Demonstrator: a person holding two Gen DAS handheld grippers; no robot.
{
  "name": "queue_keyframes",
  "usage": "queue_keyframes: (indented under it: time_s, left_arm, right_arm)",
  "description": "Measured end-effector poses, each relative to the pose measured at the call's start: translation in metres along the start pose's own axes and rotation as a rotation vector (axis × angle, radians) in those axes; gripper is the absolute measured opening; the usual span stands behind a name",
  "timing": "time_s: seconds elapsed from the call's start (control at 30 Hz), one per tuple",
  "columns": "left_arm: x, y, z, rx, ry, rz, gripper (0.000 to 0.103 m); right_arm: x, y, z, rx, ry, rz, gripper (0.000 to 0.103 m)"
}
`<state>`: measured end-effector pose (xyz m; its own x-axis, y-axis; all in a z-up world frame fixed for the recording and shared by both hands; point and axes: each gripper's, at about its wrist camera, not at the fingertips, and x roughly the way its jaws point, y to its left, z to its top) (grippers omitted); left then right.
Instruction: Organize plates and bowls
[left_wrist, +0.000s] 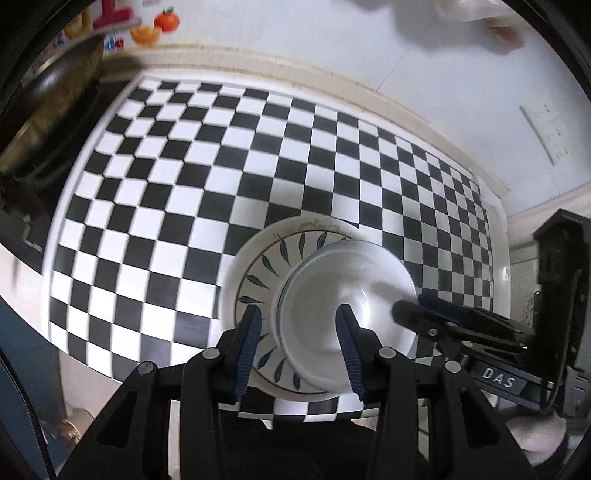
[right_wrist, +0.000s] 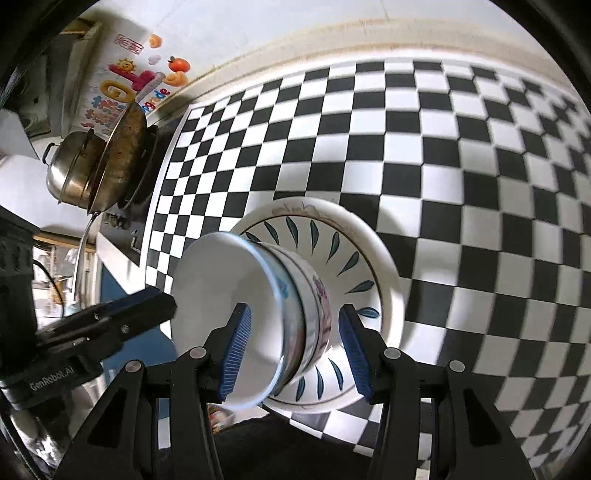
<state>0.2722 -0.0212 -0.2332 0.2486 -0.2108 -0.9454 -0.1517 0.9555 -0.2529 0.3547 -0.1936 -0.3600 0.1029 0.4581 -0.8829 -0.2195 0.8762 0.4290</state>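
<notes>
So the whole stack sat at the near edge of the checkered mat (left_wrist: 207, 177): a leaf-pattern plate (left_wrist: 255, 266) on the bottom, bowls (right_wrist: 310, 306) nested on top of it, the top one plain white with a bluish rim.

Both grippers were pointing steeply down at it. The left gripper (left_wrist: 299, 349) had its fingers parted with nothing pinched; they straddled the near-left rim of the top bowl without visibly pressing on it. The right gripper (right_wrist: 295, 349) was open too, a bit wider, its fingers either side of the bowl stack's wall, again no clear contact that I could see.

What mattered, I'd say: the stack lay straight ahead of and below both sets of fingers, dead between the two hands, so neither was obviously nearer. It's round, so no long axis to line up with, only rim versus fingers.

My guess is the stacking was about done. The blur made exact clearances hard to call.
</notes>
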Motion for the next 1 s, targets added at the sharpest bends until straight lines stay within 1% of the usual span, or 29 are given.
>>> queue_keyframes:
  time_s: [0.07,0.2,0.23,0.27,0.3,0.37,0.4,0.47,0.63,0.7,0.8,0.83,1.0]
  left_arm:
    - [-0.008,0.0,-0.005,0.028,-0.023,0.027,0.039]
    - [-0.026,0.005,-0.016,0.071,-0.076,0.051,0.04]
    - [-0.029,0.006,-0.019,0.079,-0.085,0.054,0.042]
    - [-0.034,0.009,-0.022,0.095,-0.101,0.06,0.047]
    - [-0.038,0.011,-0.025,0.106,-0.113,0.063,0.051]
    - [-0.047,0.014,-0.031,0.126,-0.139,0.066,0.061]
    - [-0.052,0.016,-0.034,0.136,-0.153,0.065,0.063]
    - [-0.06,0.018,-0.04,0.164,-0.17,0.064,0.077]
    - [-0.079,0.021,-0.053,0.219,-0.213,0.061,0.087]
    - [-0.087,0.021,-0.057,0.236,-0.233,0.061,0.088]
    - [-0.099,0.019,-0.065,0.258,-0.268,0.067,0.098]
    - [-0.102,0.019,-0.067,0.262,-0.275,0.065,0.099]
    - [-0.122,0.013,-0.082,0.28,-0.304,0.04,0.099]
  right_arm:
    - [-0.016,0.01,-0.009,-0.014,-0.044,-0.051,0.053]
    - [-0.04,0.032,-0.028,-0.017,-0.112,-0.128,0.053]
    - [-0.044,0.036,-0.032,-0.015,-0.123,-0.14,0.058]
    - [-0.05,0.042,-0.039,-0.012,-0.144,-0.163,0.064]
    - [-0.054,0.046,-0.044,-0.005,-0.16,-0.182,0.067]
    - [-0.063,0.057,-0.058,0.018,-0.196,-0.21,0.079]
    - [-0.067,0.062,-0.065,0.027,-0.213,-0.23,0.081]
    - [-0.071,0.07,-0.077,0.042,-0.24,-0.274,0.084]
    - [-0.088,0.088,-0.107,0.087,-0.319,-0.358,0.09]
    - [-0.097,0.095,-0.117,0.1,-0.352,-0.385,0.092]
    - [-0.109,0.103,-0.128,0.102,-0.388,-0.412,0.094]
    - [-0.113,0.107,-0.132,0.103,-0.403,-0.427,0.094]
    - [-0.134,0.117,-0.148,0.109,-0.448,-0.426,0.095]
